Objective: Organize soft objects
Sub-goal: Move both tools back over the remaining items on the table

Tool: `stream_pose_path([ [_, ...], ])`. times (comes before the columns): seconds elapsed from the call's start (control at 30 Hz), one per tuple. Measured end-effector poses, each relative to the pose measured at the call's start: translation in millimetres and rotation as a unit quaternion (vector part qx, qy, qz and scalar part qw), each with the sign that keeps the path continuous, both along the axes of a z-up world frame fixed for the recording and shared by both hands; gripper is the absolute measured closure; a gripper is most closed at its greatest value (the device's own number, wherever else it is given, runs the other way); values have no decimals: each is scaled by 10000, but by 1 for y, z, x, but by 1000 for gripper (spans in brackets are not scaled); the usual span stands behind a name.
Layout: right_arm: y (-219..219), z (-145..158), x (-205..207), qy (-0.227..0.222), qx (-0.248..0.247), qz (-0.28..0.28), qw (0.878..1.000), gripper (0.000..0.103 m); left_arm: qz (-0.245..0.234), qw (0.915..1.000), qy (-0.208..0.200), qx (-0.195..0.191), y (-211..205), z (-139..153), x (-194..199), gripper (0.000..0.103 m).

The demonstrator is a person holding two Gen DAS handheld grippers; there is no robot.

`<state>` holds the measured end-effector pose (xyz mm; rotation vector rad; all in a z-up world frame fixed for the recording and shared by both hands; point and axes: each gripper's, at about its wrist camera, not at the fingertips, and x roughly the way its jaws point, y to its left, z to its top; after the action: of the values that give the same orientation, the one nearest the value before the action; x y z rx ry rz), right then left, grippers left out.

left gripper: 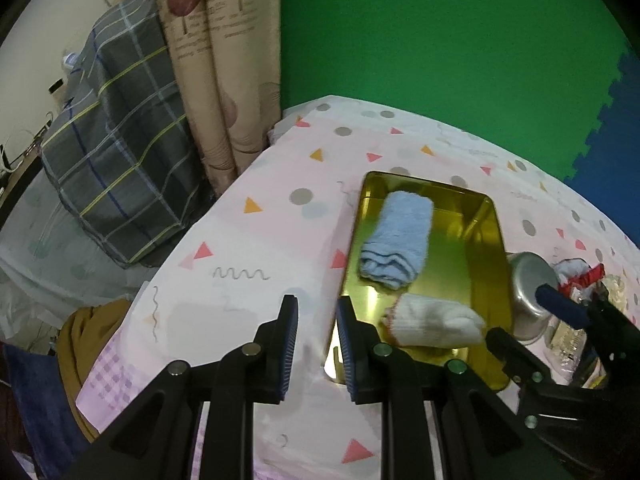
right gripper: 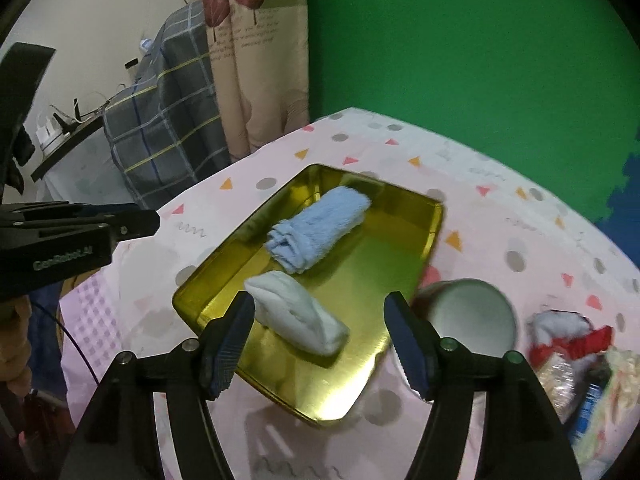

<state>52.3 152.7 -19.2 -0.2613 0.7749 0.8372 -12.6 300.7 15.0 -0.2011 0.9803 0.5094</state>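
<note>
A gold metal tray (left gripper: 452,248) (right gripper: 360,280) lies on the pink patterned tablecloth (left gripper: 248,264). In it are a folded light-blue towel (left gripper: 400,236) (right gripper: 316,232) and, nearer me, a white knitted glove (left gripper: 432,324) (right gripper: 296,312). My right gripper (right gripper: 320,300) (left gripper: 524,316) hovers open above the tray's near end; the glove rests on the tray below the gap, untouched by the pads. My left gripper (left gripper: 317,304) is just left of the tray, its jaws a narrow gap apart with nothing between them. A red-and-white cloth (left gripper: 580,274) (right gripper: 568,332) lies right of the tray.
A metal cup (left gripper: 528,280) (right gripper: 468,312) stands against the tray's right side. Shiny packets (right gripper: 584,384) are heaped at the right, under the red-and-white cloth. A plaid cushion (left gripper: 116,152) and a curtain (left gripper: 224,80) sit beyond the table's left edge; a green wall is behind.
</note>
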Motion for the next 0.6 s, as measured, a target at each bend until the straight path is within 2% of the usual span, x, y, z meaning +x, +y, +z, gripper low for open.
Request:
stream_pose_path([
  [0.3, -65, 12, 0, -166, -33, -540, 9984, 38, -539, 9985, 19, 8, -49, 1, 19, 83],
  [0.43, -113, 10, 2, -166, -52, -922, 9956, 37, -852, 9963, 49, -47, -79, -4, 32, 83],
  [0.6, -188, 2, 4, -162, -194, -1628, 9863, 34, -1360, 9906, 110, -106, -124, -11, 44, 83],
])
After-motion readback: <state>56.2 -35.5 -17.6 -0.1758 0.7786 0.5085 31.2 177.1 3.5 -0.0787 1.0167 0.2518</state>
